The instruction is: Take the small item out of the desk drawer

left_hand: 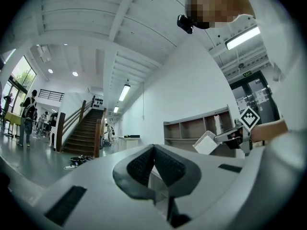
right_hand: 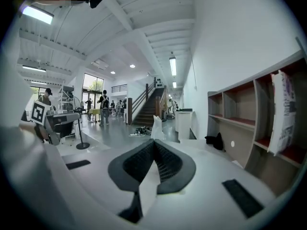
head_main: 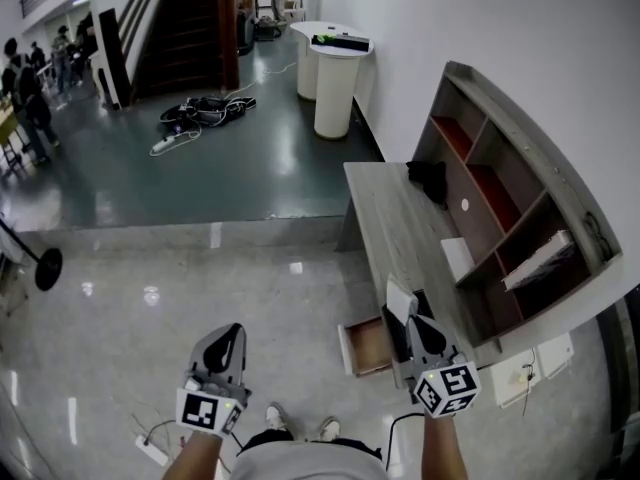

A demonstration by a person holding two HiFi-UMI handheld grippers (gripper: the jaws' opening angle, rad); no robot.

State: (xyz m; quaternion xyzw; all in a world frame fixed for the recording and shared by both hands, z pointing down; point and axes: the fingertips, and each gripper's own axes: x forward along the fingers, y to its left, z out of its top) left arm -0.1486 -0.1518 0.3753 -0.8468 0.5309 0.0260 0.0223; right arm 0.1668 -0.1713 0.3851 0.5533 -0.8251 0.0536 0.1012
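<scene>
My right gripper (head_main: 410, 320) clamped on small white item (head_main: 400, 300), lower right of head view. Item's long edge sticks out past the tips, just up-right of open drawer (head_main: 366, 348). Left gripper (head_main: 225, 353) closed, empty, lower left, farther off. I judge item already out.

Left tool (head_main: 236, 331) and right tool (head_main: 408, 314) level, jaws seemingly together.

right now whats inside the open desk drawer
The drawer shows only its bare brown bottom; nothing lies on the visible part. Its right end is covered by the right gripper, shut on a white item.
</scene>
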